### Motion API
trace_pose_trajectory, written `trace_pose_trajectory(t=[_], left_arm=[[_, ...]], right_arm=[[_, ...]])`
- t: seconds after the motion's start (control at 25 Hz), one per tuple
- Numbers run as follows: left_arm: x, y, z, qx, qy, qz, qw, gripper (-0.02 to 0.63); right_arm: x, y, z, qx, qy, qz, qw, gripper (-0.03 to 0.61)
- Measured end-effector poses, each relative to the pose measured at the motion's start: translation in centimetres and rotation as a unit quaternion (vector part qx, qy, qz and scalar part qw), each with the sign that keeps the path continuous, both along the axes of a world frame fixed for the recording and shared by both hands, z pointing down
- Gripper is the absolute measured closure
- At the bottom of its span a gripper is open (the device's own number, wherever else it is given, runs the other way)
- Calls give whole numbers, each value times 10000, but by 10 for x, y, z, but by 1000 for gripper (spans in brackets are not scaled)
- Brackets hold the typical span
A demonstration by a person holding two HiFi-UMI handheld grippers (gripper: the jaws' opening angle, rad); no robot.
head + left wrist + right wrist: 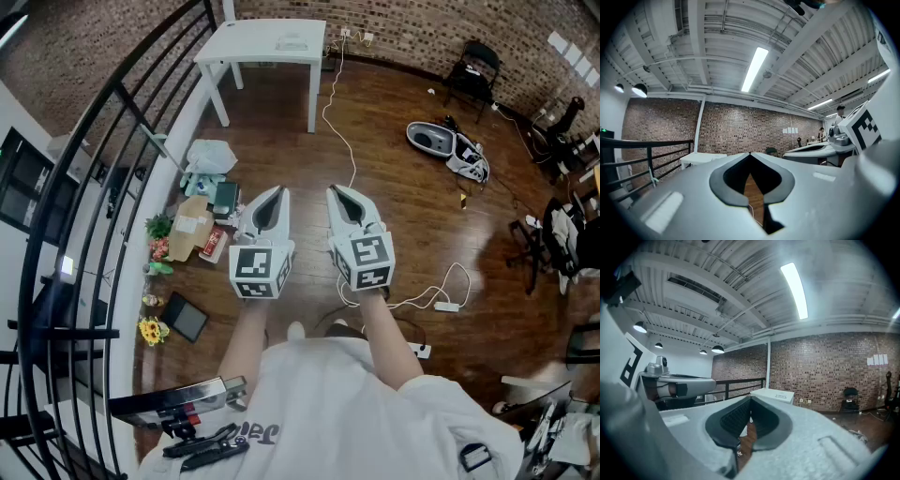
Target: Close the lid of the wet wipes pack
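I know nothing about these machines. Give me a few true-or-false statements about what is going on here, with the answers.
1. Both the left gripper and the right gripper are held over the wooden floor, well away from the white table. True.
2. The left gripper is clamped on a pack. False: its jaws meet at the tips with nothing between them.
3. A flat pack lies on the white table near the brick wall. True.
4. The right gripper's jaws are spread wide. False: their tips are together and hold nothing.
5. The yellow flowers sit on the table. False: they are on the floor by the railing.
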State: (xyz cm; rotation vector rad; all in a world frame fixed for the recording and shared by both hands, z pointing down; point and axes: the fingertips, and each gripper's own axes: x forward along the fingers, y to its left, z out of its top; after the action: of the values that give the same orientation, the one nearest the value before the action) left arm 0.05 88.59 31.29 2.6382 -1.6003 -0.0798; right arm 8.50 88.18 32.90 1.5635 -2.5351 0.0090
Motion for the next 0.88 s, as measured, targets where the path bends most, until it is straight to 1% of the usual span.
trace_pose_trajectory(t=[0.12, 0.24, 0.32, 0.44, 0.56, 0.64, 0.8, 0.88], left_arm=[[-13, -11, 12, -121, 35, -68, 9999, 598], [-10, -24, 25, -238, -24, 122, 9996, 598], [-8, -40, 29, -265, -25, 97, 9996, 598], [-1, -80, 34, -295, -39, -28, 9996, 598], [11, -130, 41, -331, -238, -46, 9992, 598], [25, -163, 32, -230, -306, 25, 9993, 598], [48, -232, -2, 77, -245, -81, 9996, 598], [62, -258, -8, 131, -304, -93, 9994, 598]], right_arm=[[-15, -1, 12, -83, 46, -135, 9999, 594], [-20, -13, 28, -278, 91, -190, 9994, 594], [-16, -30, 32, -320, 73, -182, 9993, 594], [-6, -73, 31, -246, 11, -184, 9995, 594], [3, -129, 32, -204, -170, -198, 9995, 594], [12, -164, 22, -110, -268, -219, 9993, 594], [38, -228, -11, 280, -215, -247, 9991, 594], [55, -256, -16, 294, -350, -210, 9987, 594]])
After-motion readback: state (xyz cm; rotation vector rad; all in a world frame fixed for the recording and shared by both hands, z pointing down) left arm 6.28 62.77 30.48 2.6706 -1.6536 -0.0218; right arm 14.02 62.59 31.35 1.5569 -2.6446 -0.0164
